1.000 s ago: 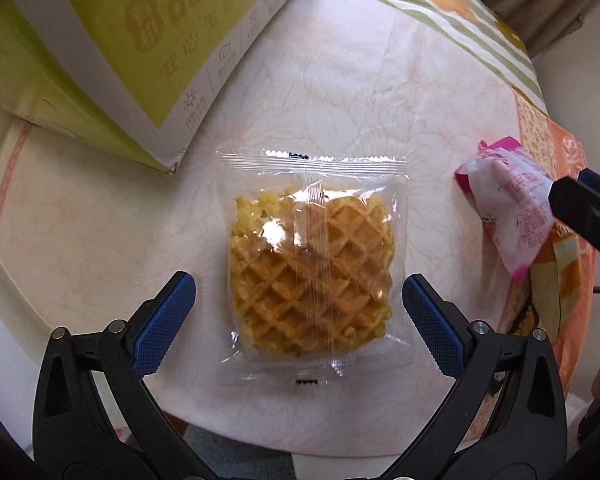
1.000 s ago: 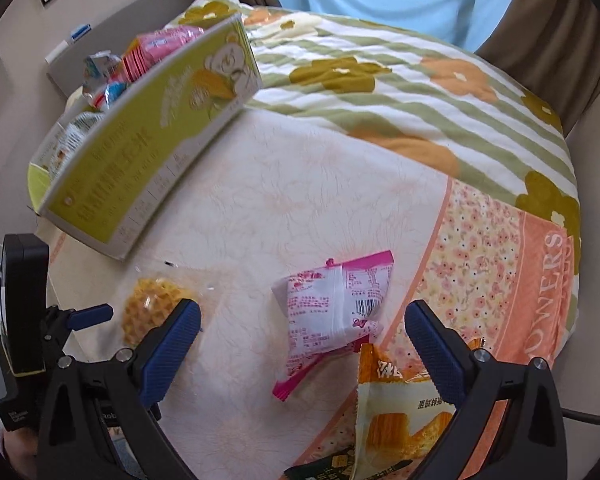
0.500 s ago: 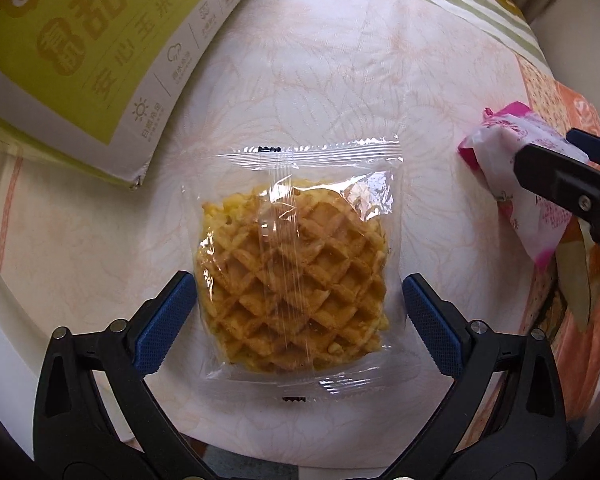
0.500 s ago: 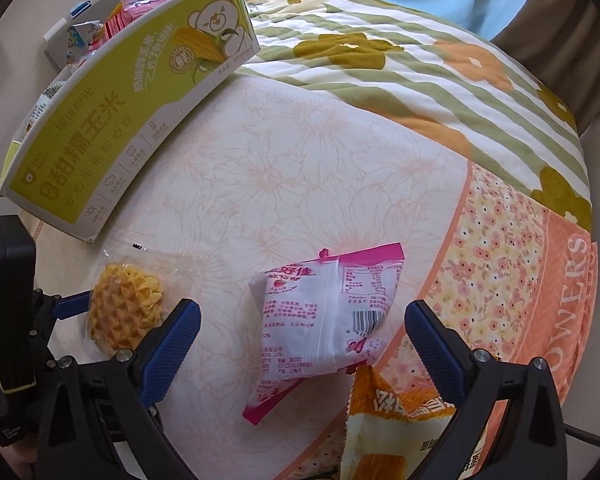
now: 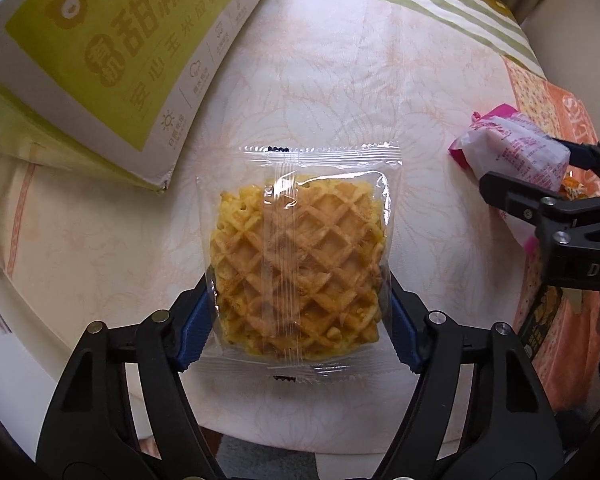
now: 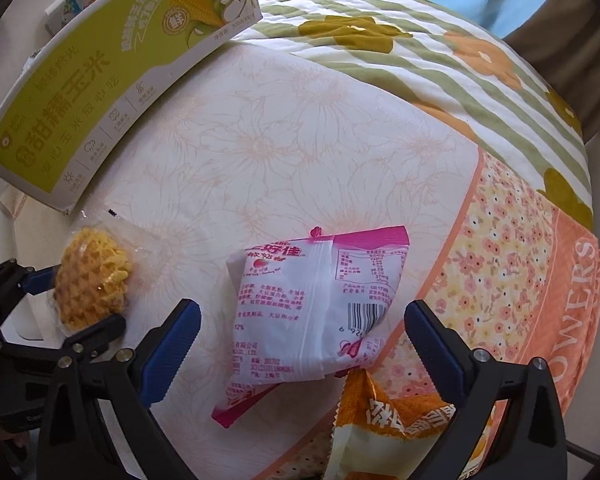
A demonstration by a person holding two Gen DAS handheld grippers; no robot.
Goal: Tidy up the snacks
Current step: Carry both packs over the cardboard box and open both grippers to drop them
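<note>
A waffle in a clear wrapper [image 5: 298,264] lies on the pale floral bedcover. My left gripper [image 5: 300,328] has closed on its near sides, blue pads pressing the wrapper. The waffle also shows in the right wrist view [image 6: 94,280], held between the left gripper's fingers. A pink and white snack pouch [image 6: 320,304] lies between the open jaws of my right gripper [image 6: 302,344], which do not touch it. In the left wrist view the pouch [image 5: 516,152] sits at the right with the right gripper around it.
A yellow-green corn carton [image 6: 100,72] [image 5: 116,52] holding several snack packs stands at the back left. An orange snack bag [image 6: 392,424] lies under the right gripper. The bed's near edge [image 5: 260,440] runs just below the left gripper.
My left gripper moved forward and closed on the waffle pack. My right gripper moved in and down until the pink pouch sits between its open jaws.
</note>
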